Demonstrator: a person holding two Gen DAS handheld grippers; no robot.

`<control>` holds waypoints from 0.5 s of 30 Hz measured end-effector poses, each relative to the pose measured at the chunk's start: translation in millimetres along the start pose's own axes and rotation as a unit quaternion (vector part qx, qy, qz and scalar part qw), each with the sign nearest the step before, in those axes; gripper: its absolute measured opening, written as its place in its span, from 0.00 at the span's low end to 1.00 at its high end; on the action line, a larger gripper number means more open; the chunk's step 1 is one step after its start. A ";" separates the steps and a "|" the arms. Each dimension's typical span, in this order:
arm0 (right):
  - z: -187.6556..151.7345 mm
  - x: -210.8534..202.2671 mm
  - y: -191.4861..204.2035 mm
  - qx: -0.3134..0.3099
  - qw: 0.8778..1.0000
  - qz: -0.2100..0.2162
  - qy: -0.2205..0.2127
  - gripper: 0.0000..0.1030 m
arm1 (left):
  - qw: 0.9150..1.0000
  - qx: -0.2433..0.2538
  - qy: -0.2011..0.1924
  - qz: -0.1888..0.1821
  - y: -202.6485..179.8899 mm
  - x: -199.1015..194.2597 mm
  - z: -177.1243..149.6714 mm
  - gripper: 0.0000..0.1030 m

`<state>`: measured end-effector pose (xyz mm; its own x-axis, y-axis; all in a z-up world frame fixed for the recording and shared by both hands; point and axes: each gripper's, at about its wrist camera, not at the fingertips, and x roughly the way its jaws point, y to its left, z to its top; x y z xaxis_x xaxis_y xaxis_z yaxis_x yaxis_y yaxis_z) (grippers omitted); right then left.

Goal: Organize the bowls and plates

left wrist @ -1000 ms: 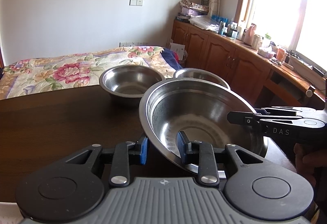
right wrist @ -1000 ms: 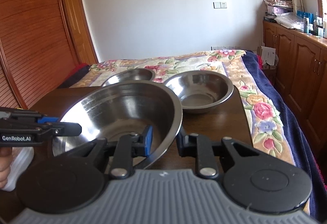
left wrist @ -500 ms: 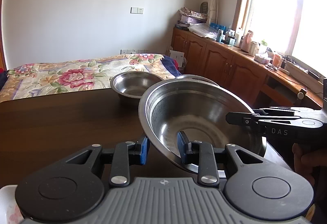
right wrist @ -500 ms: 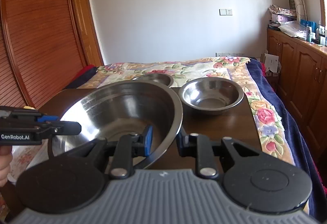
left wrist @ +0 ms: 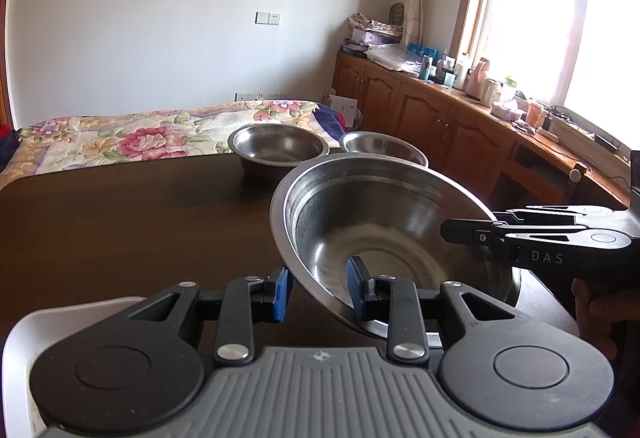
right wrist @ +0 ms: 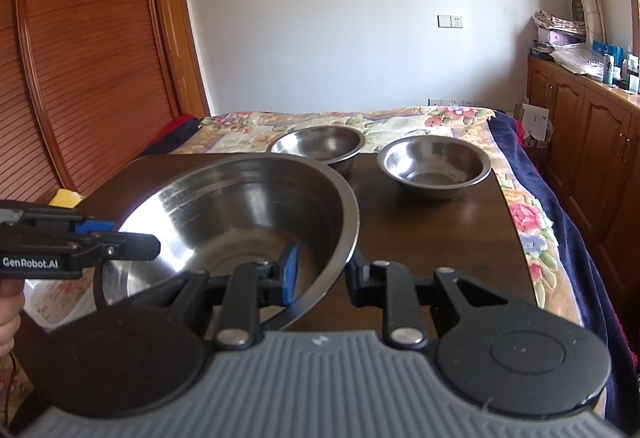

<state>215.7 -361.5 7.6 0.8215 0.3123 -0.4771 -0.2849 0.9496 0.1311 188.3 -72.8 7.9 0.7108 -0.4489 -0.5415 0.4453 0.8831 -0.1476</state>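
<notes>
Gripping big bowl (left wrist: 384, 222), both grippers

Left wrist view: close behind its fingers (left wrist: 282, 292), low over the table (left wrist: 120, 222), facing the window corner.
Right wrist view: equally close, facing the bed (right wrist: 400, 122), probably slightly higher.
Shared: large bowl (left wrist: 384, 226), two far bowls.

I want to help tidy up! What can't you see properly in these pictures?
- Underside of the big bowl: both views, hidden by its own wall.
- White tray: left wrist view, mostly behind the left gripper.
- Yellow thing: right wrist view, cut off by the table.
- Counter bottles: too small.
</notes>
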 end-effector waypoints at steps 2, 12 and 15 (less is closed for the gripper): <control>-2.2 -1.7 2.0 0.000 1.000 0.000 0.002 0.26 | 1.000 0.000 0.001 -0.001 0.5 -3.5 -3.7 0.31; -15.1 -7.3 11.1 -0.001 1.000 0.000 0.013 0.27 | 1.000 0.000 0.009 -0.004 1.8 -15.1 -20.0 0.31; -19.2 -7.7 12.9 -0.001 1.000 0.000 0.017 0.27 | 1.000 -0.001 0.011 -0.004 2.2 -16.8 -23.2 0.31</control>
<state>196.2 -352.2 -3.8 0.8035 0.3121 -0.5069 -0.2867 0.9492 0.1299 164.6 -60.1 -2.5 0.6943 -0.4536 -0.5588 0.4506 0.8794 -0.1540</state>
